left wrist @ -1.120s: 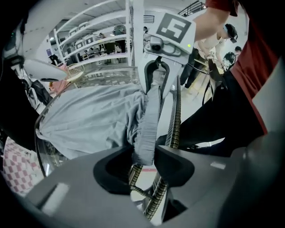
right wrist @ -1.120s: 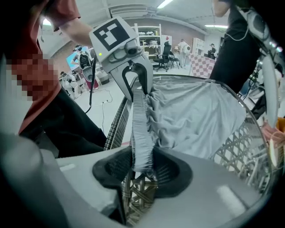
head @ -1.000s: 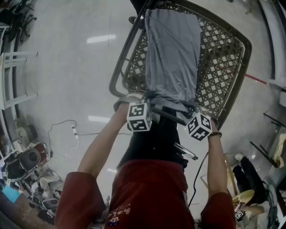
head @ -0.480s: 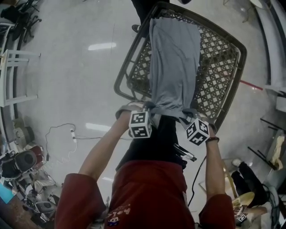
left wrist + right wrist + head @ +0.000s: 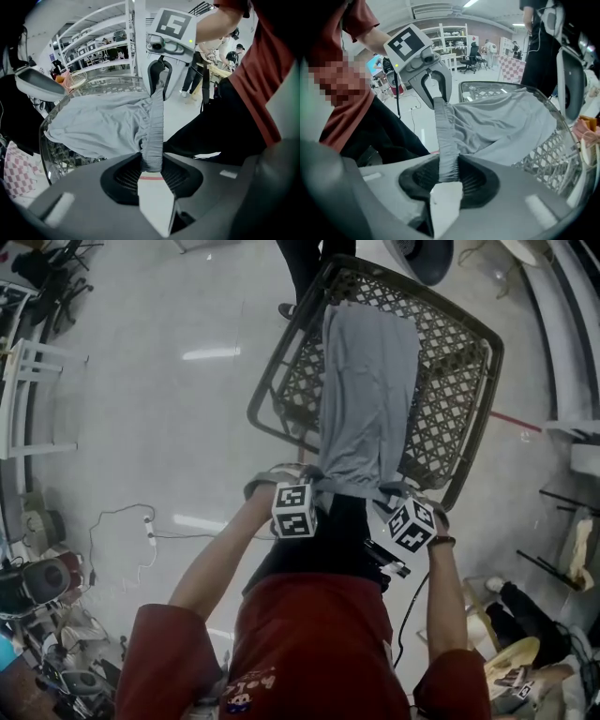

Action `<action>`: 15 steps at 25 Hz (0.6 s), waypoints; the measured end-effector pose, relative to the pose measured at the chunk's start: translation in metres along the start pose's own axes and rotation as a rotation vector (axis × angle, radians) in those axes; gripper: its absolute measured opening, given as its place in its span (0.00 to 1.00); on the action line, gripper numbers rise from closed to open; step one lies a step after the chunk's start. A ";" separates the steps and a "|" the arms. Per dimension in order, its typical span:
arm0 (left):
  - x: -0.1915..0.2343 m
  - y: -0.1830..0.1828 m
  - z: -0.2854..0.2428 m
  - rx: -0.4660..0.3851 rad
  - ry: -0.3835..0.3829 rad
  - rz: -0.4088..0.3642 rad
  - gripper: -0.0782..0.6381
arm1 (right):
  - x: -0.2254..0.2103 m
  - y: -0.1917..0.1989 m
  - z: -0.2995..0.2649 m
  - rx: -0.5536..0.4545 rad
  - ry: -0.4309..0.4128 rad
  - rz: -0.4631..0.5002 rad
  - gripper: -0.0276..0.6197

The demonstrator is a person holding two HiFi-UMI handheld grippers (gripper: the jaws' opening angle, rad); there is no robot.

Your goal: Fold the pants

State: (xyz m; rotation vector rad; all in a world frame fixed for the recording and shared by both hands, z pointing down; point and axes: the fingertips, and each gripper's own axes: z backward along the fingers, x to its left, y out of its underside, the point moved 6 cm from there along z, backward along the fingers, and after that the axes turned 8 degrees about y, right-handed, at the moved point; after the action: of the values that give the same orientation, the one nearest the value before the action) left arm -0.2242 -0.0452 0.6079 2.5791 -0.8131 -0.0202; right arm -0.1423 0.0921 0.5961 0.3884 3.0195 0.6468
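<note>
Grey pants (image 5: 367, 399) lie lengthwise over a metal lattice table (image 5: 450, 399), legs away from me, waistband at the near edge. My left gripper (image 5: 314, 486) is shut on the left end of the elastic waistband (image 5: 153, 136). My right gripper (image 5: 392, 498) is shut on the right end of that waistband (image 5: 446, 150), after its jaws closed further. The band is stretched taut between the two grippers, lifted off the table edge. In the left gripper view the right gripper (image 5: 158, 70) shows at the band's far end; in the right gripper view the left gripper (image 5: 433, 93) does.
The lattice table's dark rim (image 5: 281, 367) slopes away from me. A person's legs (image 5: 305, 268) stand at its far end. Cables (image 5: 141, 521) and gear lie on the floor at left; a white rack (image 5: 28, 399) stands at far left.
Both grippers have moved back toward me with the waistband, dragging the pants along the table; the waistband now hangs past the near rim.
</note>
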 end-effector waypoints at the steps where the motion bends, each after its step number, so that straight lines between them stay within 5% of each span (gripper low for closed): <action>1: 0.002 -0.001 0.004 -0.002 -0.009 -0.002 0.29 | -0.001 -0.002 0.003 -0.006 0.011 -0.009 0.22; 15: 0.073 -0.039 0.063 -0.024 -0.170 -0.056 0.29 | -0.078 -0.041 0.054 -0.079 0.149 -0.006 0.22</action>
State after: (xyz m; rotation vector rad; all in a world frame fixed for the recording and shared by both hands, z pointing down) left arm -0.1515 -0.0818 0.5428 2.6026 -0.7946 -0.2676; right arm -0.0726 0.0581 0.5287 0.3430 3.1194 0.8274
